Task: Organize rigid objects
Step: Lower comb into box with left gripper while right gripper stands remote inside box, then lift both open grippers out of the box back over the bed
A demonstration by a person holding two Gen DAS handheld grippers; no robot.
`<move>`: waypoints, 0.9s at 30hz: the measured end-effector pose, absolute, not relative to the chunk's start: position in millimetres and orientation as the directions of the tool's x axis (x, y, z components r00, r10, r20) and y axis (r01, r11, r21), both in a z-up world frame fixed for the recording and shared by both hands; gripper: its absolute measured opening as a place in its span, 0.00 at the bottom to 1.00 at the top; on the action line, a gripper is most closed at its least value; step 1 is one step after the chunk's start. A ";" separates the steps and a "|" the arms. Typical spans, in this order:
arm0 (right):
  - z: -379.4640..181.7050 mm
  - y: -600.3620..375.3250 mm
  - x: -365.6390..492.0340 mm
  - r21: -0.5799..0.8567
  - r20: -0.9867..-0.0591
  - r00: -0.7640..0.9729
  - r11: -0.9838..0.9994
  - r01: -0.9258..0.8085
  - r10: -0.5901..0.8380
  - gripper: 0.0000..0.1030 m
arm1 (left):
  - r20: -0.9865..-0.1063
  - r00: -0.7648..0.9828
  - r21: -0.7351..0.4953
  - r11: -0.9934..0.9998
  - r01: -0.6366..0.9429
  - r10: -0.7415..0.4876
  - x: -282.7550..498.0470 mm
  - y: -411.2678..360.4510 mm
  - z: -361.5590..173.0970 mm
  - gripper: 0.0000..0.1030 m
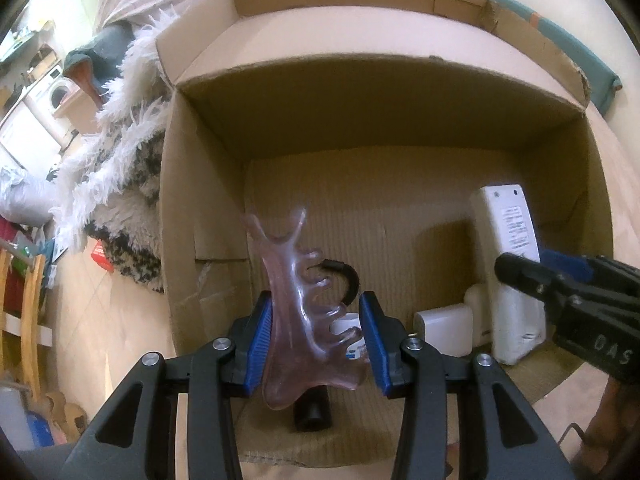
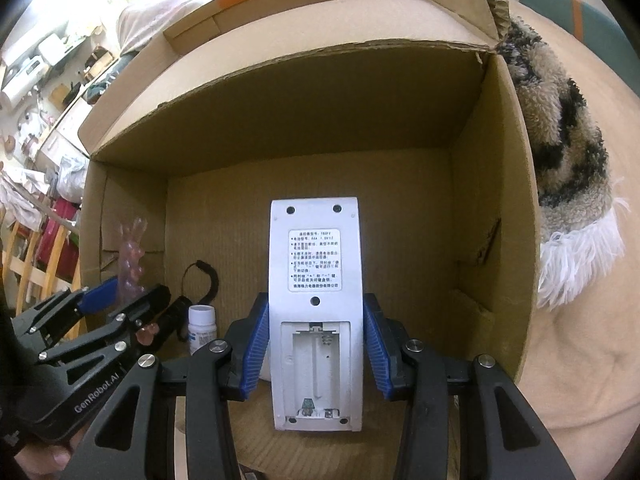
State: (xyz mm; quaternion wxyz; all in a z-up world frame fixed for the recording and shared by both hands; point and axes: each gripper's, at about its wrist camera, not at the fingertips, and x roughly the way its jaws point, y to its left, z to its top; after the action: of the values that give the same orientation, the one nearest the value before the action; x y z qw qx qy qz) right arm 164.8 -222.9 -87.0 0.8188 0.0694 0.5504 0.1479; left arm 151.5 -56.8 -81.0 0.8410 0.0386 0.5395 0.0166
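Observation:
My left gripper (image 1: 316,336) is shut on a translucent pink antler-shaped comb (image 1: 296,300) and holds it inside the open cardboard box (image 1: 380,92). My right gripper (image 2: 316,344) is shut on a white remote control (image 2: 316,280), back side up with its battery bay open, also inside the box; the remote shows at the right of the left wrist view (image 1: 508,264). The left gripper with the pink comb (image 2: 132,264) shows at the left of the right wrist view.
On the box floor lie a black flashlight with a strap (image 1: 312,416), a small white pill bottle (image 2: 202,328) and a white adapter (image 1: 444,328). A shaggy black-and-white rug (image 1: 120,184) lies beside the box. Wooden chairs (image 1: 24,320) stand at far left.

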 end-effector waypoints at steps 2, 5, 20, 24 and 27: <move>-83.3 -224.9 164.0 0.284 -0.871 0.368 0.945 -0.164 0.326 0.45 | -0.905 0.419 0.098 0.995 0.020 0.081 152.3 -59.1 -81.0 0.40; -75.4 -229.5 163.5 0.315 -0.850 0.392 0.936 -0.159 0.353 0.53 | -0.905 0.417 0.100 0.995 0.025 0.080 153.8 -60.9 -81.4 0.64; -68.6 -227.7 162.5 0.361 -0.824 0.393 0.913 -0.192 0.409 0.72 | -0.909 0.412 0.079 0.997 0.004 0.070 156.1 -52.5 -81.3 0.65; -66.9 -227.7 162.8 0.369 -0.820 0.396 0.911 -0.185 0.413 0.73 | -0.906 0.416 0.086 0.996 0.005 0.076 154.2 -53.9 -79.8 0.65; -64.7 -229.4 160.1 0.365 -0.821 0.401 0.914 -0.178 0.406 0.73 | -0.901 0.429 0.075 0.997 0.002 0.067 151.0 -53.2 -74.6 0.65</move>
State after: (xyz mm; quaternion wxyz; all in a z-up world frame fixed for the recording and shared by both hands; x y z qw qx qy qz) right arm 160.1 -229.4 -64.7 0.8298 0.1099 0.5181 0.1761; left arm 151.0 -53.2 -74.6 0.8446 0.0323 0.5341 0.0190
